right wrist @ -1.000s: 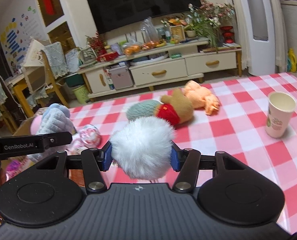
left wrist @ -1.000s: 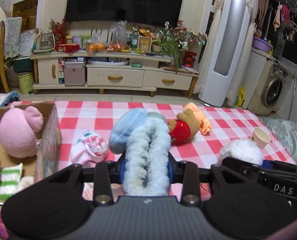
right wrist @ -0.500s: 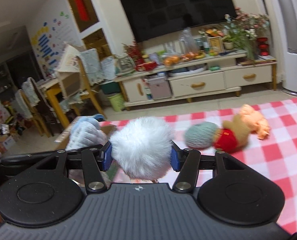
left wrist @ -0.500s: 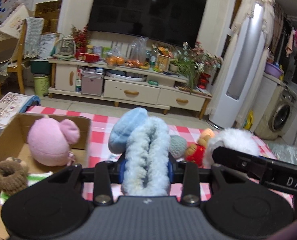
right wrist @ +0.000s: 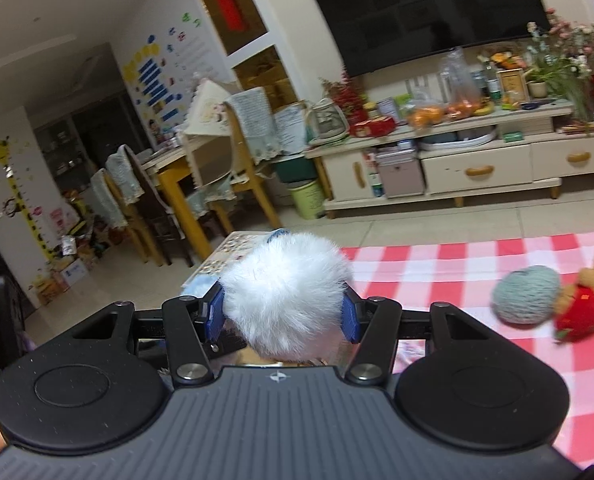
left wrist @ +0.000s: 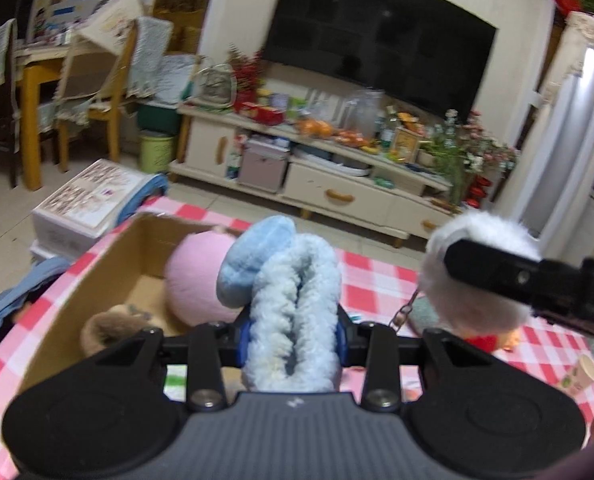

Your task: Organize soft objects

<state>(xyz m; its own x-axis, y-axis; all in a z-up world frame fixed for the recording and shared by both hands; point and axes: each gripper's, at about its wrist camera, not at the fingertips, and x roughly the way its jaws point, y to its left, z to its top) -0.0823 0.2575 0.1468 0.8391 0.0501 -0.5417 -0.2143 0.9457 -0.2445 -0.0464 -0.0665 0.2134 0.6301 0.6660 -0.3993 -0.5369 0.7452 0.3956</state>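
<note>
No legible text, brand name or number was found in either view. Print on the box [left wrist: 85,200] beside the table, on the paper cup [left wrist: 577,372] and on the wall posters [right wrist: 157,80] was noted but was too blurred to be read. Only a small embossed mark, not lettering, was seen on each gripper housing.

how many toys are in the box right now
2 show: a pink plush at the back of the box, a brown one nearer. The gripper hides the front, so more may be inside.
</note>
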